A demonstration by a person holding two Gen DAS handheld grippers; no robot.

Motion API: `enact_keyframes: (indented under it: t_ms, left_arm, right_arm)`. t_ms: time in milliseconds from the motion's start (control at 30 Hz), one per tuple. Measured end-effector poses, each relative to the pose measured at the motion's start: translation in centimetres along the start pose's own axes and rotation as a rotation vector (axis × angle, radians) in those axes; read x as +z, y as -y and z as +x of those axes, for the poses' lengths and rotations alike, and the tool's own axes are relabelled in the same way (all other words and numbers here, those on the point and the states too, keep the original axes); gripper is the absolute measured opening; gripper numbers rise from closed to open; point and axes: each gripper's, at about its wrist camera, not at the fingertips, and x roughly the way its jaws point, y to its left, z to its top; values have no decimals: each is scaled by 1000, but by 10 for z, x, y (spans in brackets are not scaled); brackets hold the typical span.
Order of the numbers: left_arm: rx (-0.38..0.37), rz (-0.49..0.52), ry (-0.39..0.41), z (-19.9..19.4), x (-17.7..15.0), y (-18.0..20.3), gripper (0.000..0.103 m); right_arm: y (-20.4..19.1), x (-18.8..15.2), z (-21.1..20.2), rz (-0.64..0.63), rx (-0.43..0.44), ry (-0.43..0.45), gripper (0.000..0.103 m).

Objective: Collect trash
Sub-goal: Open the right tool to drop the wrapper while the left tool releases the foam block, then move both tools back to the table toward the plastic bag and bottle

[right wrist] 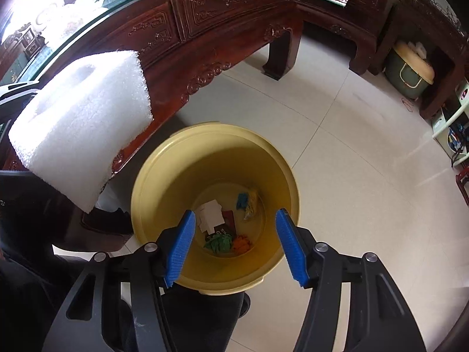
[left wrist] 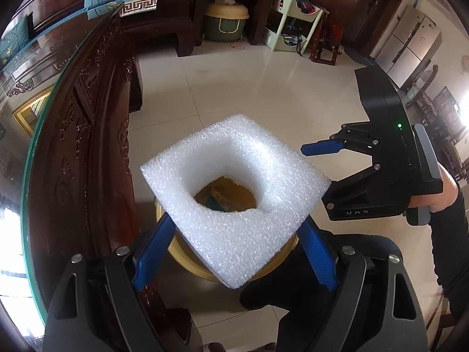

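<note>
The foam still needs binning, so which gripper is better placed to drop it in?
Left. The left gripper already clamps the foam block above the yellow bin; the right gripper is open and empty.

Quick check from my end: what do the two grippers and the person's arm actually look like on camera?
Both grippers have black angular linkage frames with silver pivot bolts and blue ribbed finger pads. In the left view, the right gripper's body shows a lit green LED, a grey ribbed handle part and mirrored lettering. The hand is bare, with a dark sleeve.
</note>
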Motion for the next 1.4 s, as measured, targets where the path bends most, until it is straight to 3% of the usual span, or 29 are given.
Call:
enact_keyframes:
  t_ms: [400, 633, 1100, 1400]
  left_arm:
    - [34, 57, -82, 29, 10, 9, 84]
    - [51, 15, -139, 41, 11, 3, 90]
    - [13, 1, -97, 26, 12, 2, 93]
    - [-9, -77, 12, -19, 6, -21, 93]
  right_arm:
    - [15, -11, 4, 23, -18, -14, 58]
    - [17, -11, 5, 24, -24, -14, 60]
    - [11, -9, 2, 12, -31, -19, 60]
    - [-13, 3, -15, -24, -55, -7, 60]
